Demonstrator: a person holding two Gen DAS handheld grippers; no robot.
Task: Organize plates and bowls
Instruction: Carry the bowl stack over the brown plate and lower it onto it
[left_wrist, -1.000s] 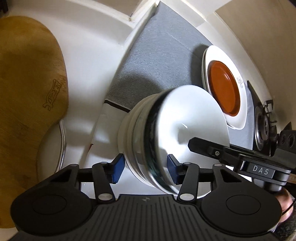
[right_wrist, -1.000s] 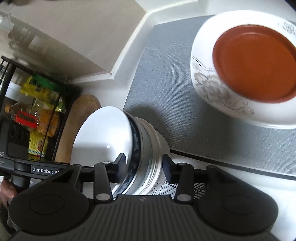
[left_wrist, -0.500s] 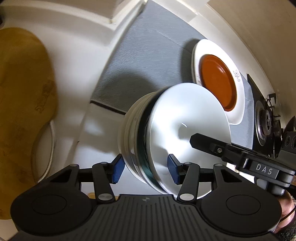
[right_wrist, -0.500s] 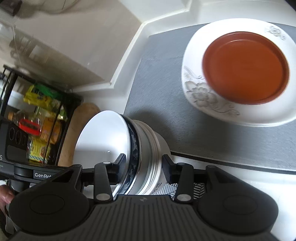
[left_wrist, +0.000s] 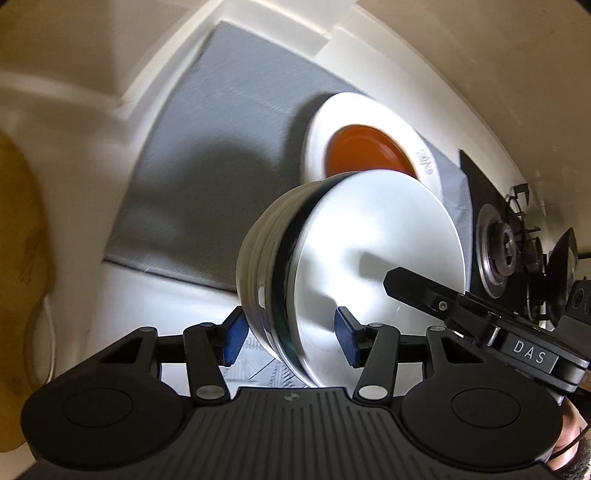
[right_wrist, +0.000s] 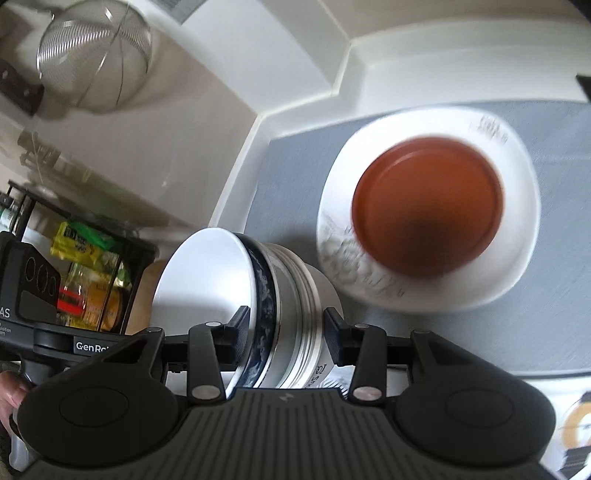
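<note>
On far grey mat (left_wrist: 221, 155): white plate (right_wrist: 517, 258) carrying orange dish (right_wrist: 428, 206), now closer than a second ago, so carry nears its drop. Nearer, airborne: nested bowl stack (left_wrist: 351, 266), tipped sideways, pinched rim-to-base between fingers of left gripper (left_wrist: 291, 341) and right gripper (right_wrist: 284, 332), both clamped.

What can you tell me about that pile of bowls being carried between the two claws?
The nested stack of white glossy ceramic-looking bowls holds several bowls; the innermost has a dark blue patterned band under its rim. The stack hangs in the air tipped on its side, with its plain white inside facing the right claw's side. The left claw and the right claw each straddle the stack from opposite sides. Below lies a grey woven mat.
</note>
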